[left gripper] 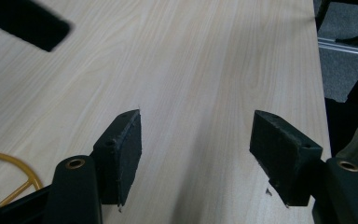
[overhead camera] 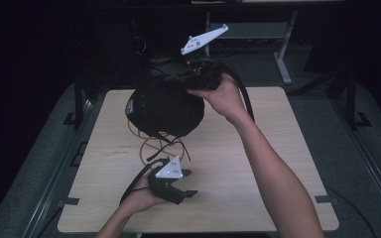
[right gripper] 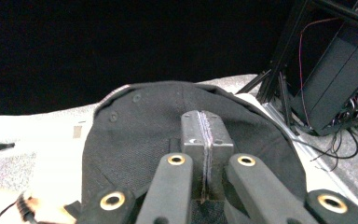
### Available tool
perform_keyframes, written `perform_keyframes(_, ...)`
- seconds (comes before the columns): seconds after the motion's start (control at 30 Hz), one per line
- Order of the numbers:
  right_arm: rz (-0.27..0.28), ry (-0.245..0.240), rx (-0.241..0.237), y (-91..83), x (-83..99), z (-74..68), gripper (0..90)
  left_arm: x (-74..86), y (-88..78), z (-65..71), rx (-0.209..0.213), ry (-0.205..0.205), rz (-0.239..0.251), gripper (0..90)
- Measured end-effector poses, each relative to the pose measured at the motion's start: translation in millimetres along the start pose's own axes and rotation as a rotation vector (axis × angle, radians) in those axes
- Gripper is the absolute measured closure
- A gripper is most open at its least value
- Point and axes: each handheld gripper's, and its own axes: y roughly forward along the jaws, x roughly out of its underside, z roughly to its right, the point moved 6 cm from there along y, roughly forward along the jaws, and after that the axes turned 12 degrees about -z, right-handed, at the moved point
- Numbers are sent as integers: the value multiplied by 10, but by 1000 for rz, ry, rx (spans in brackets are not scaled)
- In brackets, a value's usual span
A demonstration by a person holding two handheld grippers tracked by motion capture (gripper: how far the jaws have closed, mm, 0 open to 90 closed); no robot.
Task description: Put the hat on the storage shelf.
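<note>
Cap (overhead camera: 164, 106) hangs at twelve o'clock above the counter (overhead camera: 258, 168), pinched in the right hand-held gripper (right gripper: 206, 140); left hand-held gripper (left gripper: 196, 154), jaws apart at six o'clock, should catch the loose edge to steady it.

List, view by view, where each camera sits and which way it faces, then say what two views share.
High view: above the person's side, facing forward and down on the wooden table; both forearms enter from below, the left gripper low, the right gripper lifting a black cap over a yellow wire stand.
Left gripper view: on the left gripper, facing across bare tabletop; jaws apart.
Right gripper view: on the right gripper, facing the cap; jaws clamped on its fabric.
Shared: the cap, high and right gripper views.
</note>
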Motion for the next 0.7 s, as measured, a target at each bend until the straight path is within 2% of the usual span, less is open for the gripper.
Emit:
perform_keyframes(0.03,5,8,-7,28,-20,10,898,-3,2,7,4,-10,3,338)
perform_keyframes(0.17,-2,19,-23,139,-118,49,898,-4,-5,-3,0,-4,2,339)
perform_keyframes(0.2,-6,8,-16,169,-148,57,898,-5,-5,-3,1,-3,3,339)
perform_keyframes(0.3,-16,3,-25,259,-234,38,898,-9,0,-11,-1,10,6,339)
perform_keyframes(0.4,-32,16,-28,415,-314,27,898,-11,8,4,0,1,3,339)
perform_keyframes(0.5,-32,24,-36,491,-333,33,898,-22,7,0,-1,15,5,340)
perform_keyframes(0.53,-41,39,-27,571,-332,46,894,-28,9,6,1,11,8,340)
perform_keyframes(0.6,-44,48,-23,607,-323,58,882,-37,17,15,7,11,11,340)
perform_keyframes(0.63,-43,63,-26,637,-312,67,857,-37,17,14,6,13,11,340)
perform_keyframes(0.67,-37,72,-37,653,-304,74,742,-35,17,18,9,9,11,340)
perform_keyframes(0.7,-38,103,-48,670,-291,93,644,-34,17,16,8,8,11,340)
